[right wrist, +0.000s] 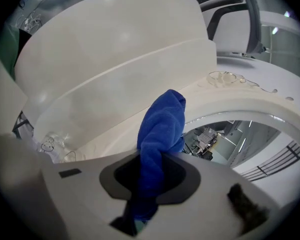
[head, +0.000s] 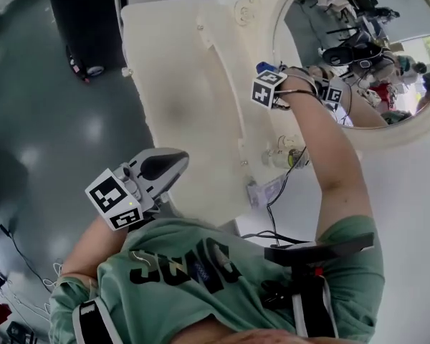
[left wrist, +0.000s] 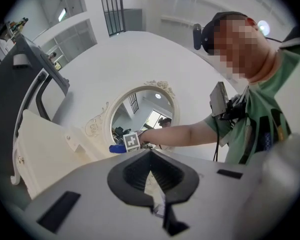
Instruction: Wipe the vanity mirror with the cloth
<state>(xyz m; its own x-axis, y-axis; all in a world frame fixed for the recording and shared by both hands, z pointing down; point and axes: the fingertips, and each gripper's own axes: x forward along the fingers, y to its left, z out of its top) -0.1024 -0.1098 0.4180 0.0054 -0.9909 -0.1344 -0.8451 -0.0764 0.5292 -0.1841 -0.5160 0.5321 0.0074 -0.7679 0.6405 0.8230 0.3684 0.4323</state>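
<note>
The vanity mirror (head: 387, 20) is an oval glass in an ornate cream frame (head: 252, 6) at the upper right of the head view. My right gripper (head: 266, 70) is at the mirror's left rim, shut on a blue cloth (head: 262, 67). In the right gripper view the cloth (right wrist: 161, 129) stands up out of the right gripper (right wrist: 159, 156) beside the glass (right wrist: 240, 139); I cannot tell whether it touches. My left gripper (head: 175, 158) hangs low near my body, shut and holding nothing. From the left gripper (left wrist: 150, 152) view I see the mirror (left wrist: 147, 106) and the cloth (left wrist: 117, 148).
The cream vanity table (head: 179, 84) spreads below and left of the mirror. Small bottles (head: 285, 156) and a black cable (head: 276, 199) lie at its near right corner. A dark cabinet (head: 86, 20) stands on the grey floor (head: 36, 120) to the left.
</note>
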